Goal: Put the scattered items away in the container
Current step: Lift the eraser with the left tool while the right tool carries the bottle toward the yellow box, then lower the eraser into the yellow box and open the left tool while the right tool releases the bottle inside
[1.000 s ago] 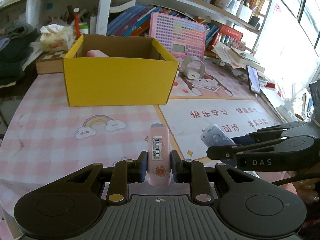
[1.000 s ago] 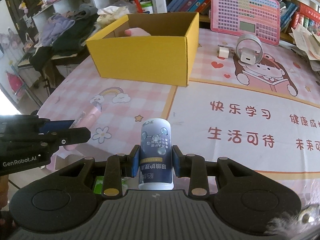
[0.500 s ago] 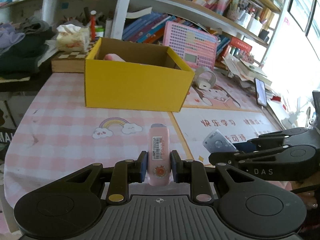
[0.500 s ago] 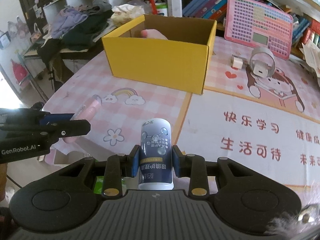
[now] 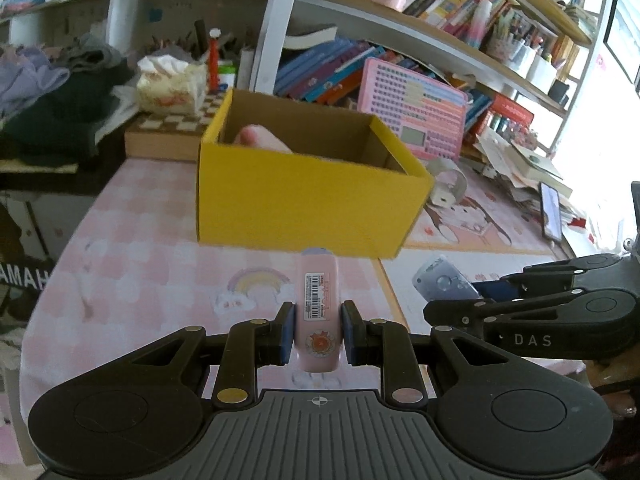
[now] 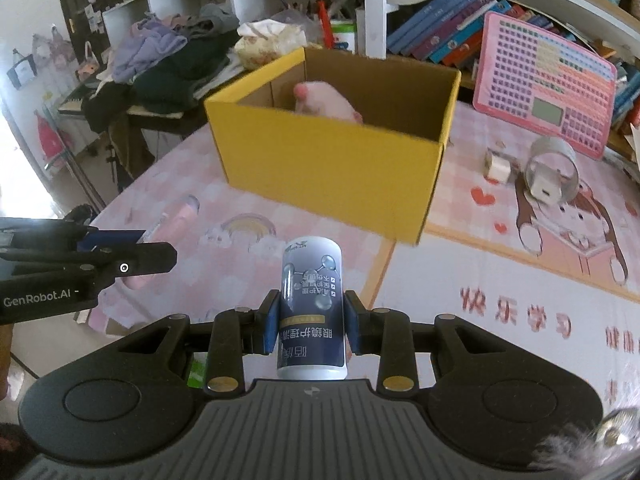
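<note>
One pink item (image 6: 326,100) already lies in the yellow box (image 5: 304,196) at twelve o'clock. The left gripper (image 5: 316,330) clamps a pink tube (image 5: 319,304), the right gripper (image 6: 312,320) a blue-and-white bottle (image 6: 312,312); both await dropping in.

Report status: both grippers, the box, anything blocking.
Left gripper shut on pink tube. Right gripper shut on blue-and-white canister. Yellow box ahead, open, pink item inside. Nothing blocking.
</note>
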The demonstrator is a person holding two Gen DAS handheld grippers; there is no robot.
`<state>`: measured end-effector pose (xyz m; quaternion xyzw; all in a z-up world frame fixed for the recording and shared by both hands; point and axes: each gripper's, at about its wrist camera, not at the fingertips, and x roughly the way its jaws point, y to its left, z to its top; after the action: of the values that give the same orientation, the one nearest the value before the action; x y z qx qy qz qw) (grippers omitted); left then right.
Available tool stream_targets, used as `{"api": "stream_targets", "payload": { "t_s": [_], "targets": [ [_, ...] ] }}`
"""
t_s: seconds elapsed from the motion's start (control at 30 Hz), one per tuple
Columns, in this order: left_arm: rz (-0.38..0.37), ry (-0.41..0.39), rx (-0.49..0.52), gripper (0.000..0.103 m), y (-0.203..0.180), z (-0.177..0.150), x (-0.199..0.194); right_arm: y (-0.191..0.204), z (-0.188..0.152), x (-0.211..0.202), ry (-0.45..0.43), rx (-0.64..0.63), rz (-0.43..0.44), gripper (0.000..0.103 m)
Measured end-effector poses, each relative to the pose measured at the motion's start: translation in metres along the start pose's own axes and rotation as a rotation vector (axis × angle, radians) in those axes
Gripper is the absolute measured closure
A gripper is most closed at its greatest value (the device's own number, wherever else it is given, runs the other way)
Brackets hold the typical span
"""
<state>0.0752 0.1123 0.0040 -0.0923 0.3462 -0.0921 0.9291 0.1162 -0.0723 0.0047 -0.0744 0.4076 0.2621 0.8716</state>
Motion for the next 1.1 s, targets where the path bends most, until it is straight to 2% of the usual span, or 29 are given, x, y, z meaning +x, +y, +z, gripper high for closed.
{"api": "stream_targets", "payload": {
  "t_s": [0.4,0.77,0.9,1.1],
  "targets": [
    [0.032,-0.086,0.053,0.08,-0.002,0.066,0.027,-0.025,0.069,0.019,-0.091,-0.034,0.06,0.073],
    [0.029,-0.115,0.109,0.08,-0.005,0.124,0.065,-0.041,0.137,0.036,-0.197,-0.075,0.089,0.073],
    [0.04,-0.054,0.105,0.08,0.001,0.143,0.095,-0.055,0.162,0.06,-0.194,-0.085,0.042,0.073],
    [0.06,0.037,0.094,0.08,0.006,0.15,0.133,-0.076,0.183,0.109,-0.105,-0.117,-0.023,0.073]
  ]
}}
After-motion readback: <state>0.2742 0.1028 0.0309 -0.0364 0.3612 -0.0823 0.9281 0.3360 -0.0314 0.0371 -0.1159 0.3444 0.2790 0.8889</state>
